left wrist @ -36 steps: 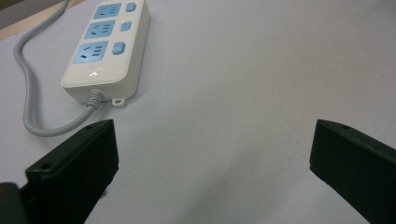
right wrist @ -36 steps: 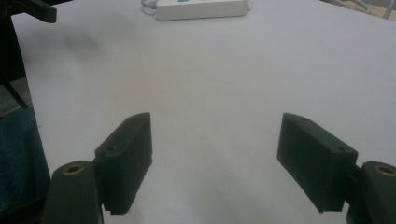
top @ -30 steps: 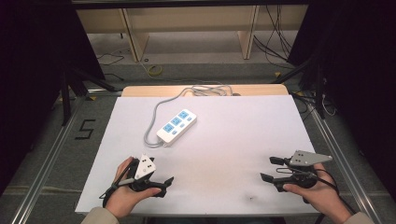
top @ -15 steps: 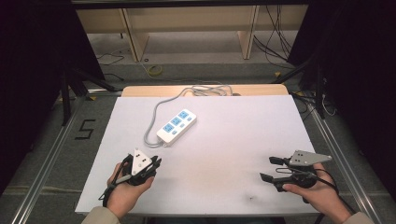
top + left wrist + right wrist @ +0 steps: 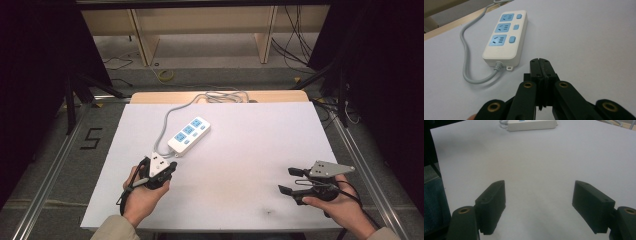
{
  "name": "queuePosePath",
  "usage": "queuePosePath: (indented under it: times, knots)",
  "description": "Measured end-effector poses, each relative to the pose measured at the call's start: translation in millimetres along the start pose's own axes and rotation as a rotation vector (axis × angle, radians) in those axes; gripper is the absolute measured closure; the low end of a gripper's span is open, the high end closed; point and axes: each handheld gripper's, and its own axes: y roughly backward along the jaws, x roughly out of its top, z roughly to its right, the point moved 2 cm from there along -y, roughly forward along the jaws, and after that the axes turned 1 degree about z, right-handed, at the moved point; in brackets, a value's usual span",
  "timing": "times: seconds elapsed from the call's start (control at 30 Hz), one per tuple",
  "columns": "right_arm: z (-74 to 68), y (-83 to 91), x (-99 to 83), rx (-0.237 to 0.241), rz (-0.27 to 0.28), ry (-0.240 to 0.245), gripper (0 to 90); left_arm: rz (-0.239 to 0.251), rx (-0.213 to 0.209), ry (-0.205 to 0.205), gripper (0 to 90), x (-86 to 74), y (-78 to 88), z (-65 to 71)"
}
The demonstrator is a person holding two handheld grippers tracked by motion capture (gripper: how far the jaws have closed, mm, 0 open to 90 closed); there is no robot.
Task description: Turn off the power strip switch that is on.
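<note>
A "5" is marking the floor left of the counter, the left claw, just clenched empty, is pointing at the strip, and the right claw is resting released.

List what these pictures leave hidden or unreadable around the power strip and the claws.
- Power strip, right gripper view: cut off by the top edge.
- Its cable, high view: the plug end runs behind the table's far edge.
- Switch markings, left gripper view: too small.
- Left claw, high view: tips too small to judge.
</note>
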Motion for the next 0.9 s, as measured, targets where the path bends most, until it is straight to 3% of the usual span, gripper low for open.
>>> queuePosePath:
  times: [0.2, 0.9]
  knots:
    - [-0.4, -0.8, 0.3, -0.001, 0.001, 0.0, 27.2, 0.005, 0.018, 0.017, 89.8, 4.2, -5.4, -7.5]
    - [-0.4, -1.9, 0.4, 0.001, -0.004, -0.002, 27.4, -0.008, 0.042, 0.014, 89.8, 19.0, -23.3, -14.5]
